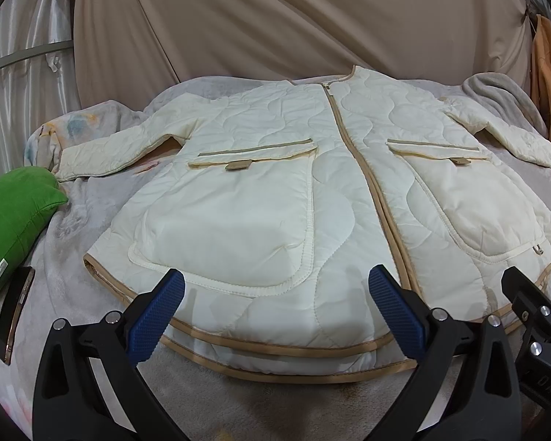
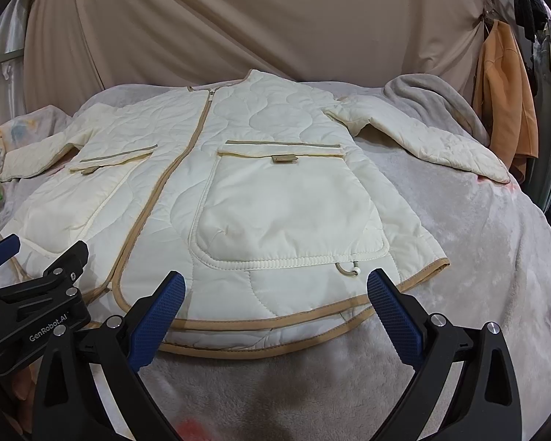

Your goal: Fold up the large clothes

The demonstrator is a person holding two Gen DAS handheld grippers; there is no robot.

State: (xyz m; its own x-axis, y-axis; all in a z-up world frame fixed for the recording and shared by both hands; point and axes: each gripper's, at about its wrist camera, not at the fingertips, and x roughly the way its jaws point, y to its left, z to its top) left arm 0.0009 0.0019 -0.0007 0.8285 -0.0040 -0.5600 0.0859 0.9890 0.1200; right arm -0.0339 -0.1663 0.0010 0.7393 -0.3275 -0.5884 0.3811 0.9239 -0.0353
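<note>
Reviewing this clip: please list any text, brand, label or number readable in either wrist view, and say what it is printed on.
"GenRobot.AI": white lettering on the black body of the left tool, seen in the right wrist view.
"DA": partial letters, cut off, on the black body of the right tool in the left wrist view.
White tag on the green pillow: print too small to read.
Tan pocket tabs on the cream quilted jacket: no legible text.

Two black plastic grippers, left gripper (image 1: pixel 275 283) and right gripper (image 2: pixel 275 283) alike. Blue ribbed pads (image 1: pixel 156 316) lining the fingers. Silver round screws (image 1: pixel 439 315) at the joints. White "GenRobot.AI" lettering (image 2: pixel 47 332) on one housing.
</note>
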